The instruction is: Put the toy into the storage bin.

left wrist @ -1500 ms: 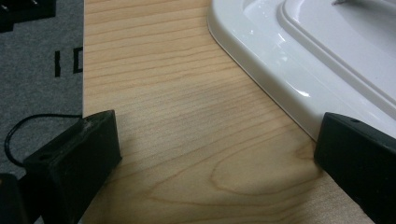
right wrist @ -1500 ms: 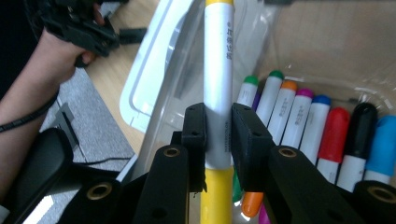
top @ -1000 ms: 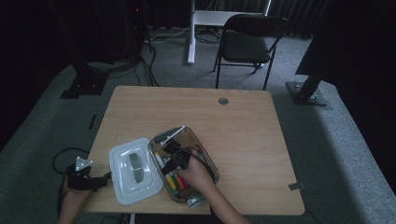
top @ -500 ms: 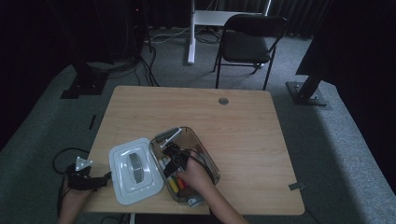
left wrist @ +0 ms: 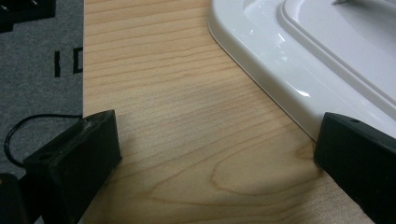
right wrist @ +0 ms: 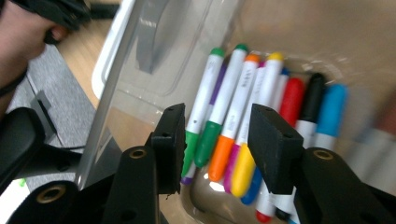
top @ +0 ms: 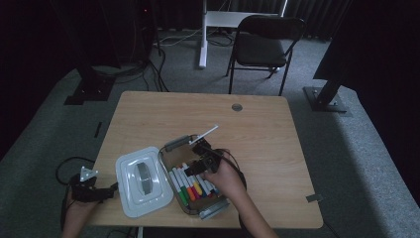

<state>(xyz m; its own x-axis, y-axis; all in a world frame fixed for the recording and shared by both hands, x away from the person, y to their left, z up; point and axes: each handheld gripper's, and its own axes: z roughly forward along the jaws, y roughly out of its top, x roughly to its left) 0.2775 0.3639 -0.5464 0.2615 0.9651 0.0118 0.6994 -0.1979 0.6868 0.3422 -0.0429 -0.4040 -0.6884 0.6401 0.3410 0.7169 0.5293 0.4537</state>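
High view, read from the left: our left gripper (top: 91, 191) sits at the table's (top: 277, 148) near-left corner, just beside the white lid (top: 143, 181) that lies flat with its long axis running from us toward the far edge. Left gripper view has its two jaws spread wide over bare wood with nothing between them, and the lid's rounded rim (left wrist: 299, 70) lies close to the right-hand jaw; whether they touch we cannot tell. Next to the right, touching or nearly touching the lid's side, stands the clear box (top: 171, 148), its long axis angled from the near edge up toward the far left. Inside it the markers (top: 190, 186) lie side by side, packed in a row, each one pointing along the box's length. Our right gripper (top: 200, 161) hovers over the far end of that row; in right gripper view its jaws (right wrist: 217, 140) have just been opening and stand partly apart, gripping nothing, with the orange marker (right wrist: 233, 116) and its neighbours seen in the gap below. To the right of the box the tabletop is bare wood out to the right edge, and the far half is open too.
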